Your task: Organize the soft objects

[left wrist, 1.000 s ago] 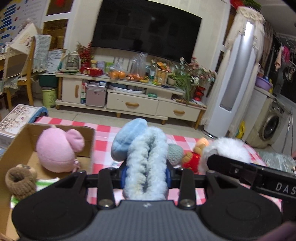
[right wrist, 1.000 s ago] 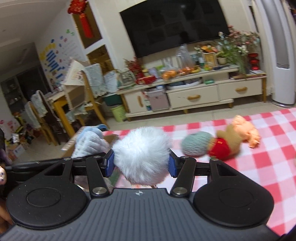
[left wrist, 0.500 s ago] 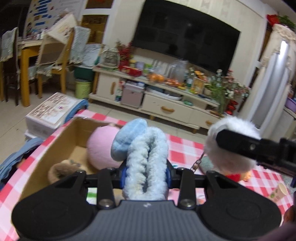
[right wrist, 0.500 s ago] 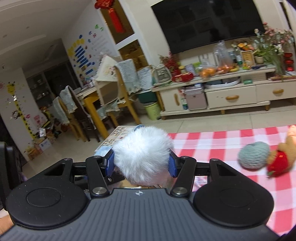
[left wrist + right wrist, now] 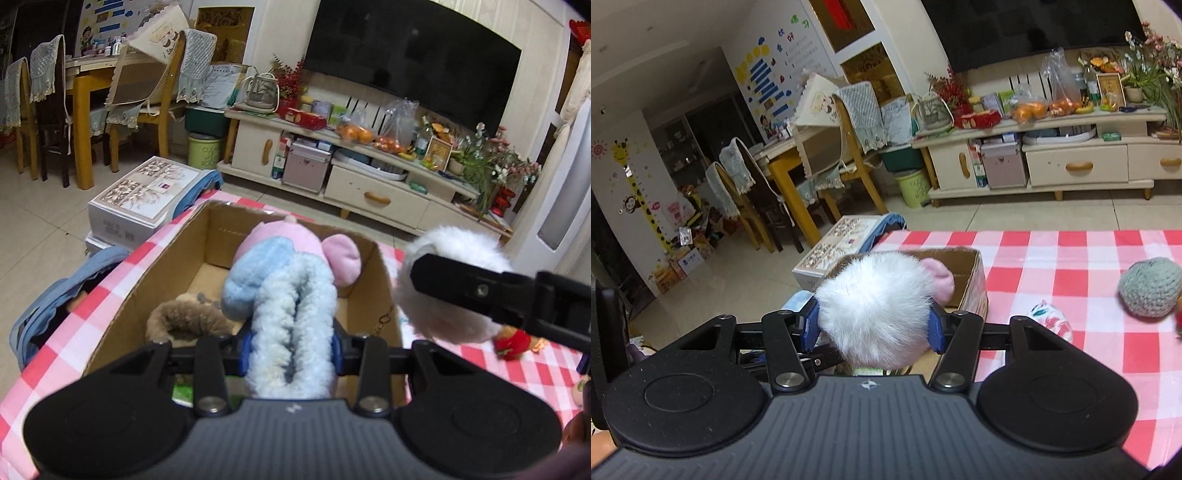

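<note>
My left gripper (image 5: pixel 291 343) is shut on a fluffy light-blue plush (image 5: pixel 291 314) and holds it above the near end of an open cardboard box (image 5: pixel 380 291). Inside the box lie a pink plush (image 5: pixel 288 236) and a brown furry toy (image 5: pixel 188 321). My right gripper (image 5: pixel 873 328) is shut on a white fur ball (image 5: pixel 877 306); in the left wrist view that white ball (image 5: pixel 450 291) hangs just right of the box. In the right wrist view the box (image 5: pixel 964 266) lies just beyond the ball.
On the red-checked tablecloth (image 5: pixel 1071 266) lie a grey-green knitted ball (image 5: pixel 1150 291) and a red-dressed doll (image 5: pixel 515 341). A white printed carton (image 5: pixel 144 195) and a blue bag (image 5: pixel 55 299) stand off the table's left edge. The TV cabinet (image 5: pixel 369 184) is far behind.
Both grippers have swung left with their plush toys. The box has come from the left to lie under the blue plush, and the white ball now hangs beside the box.
</note>
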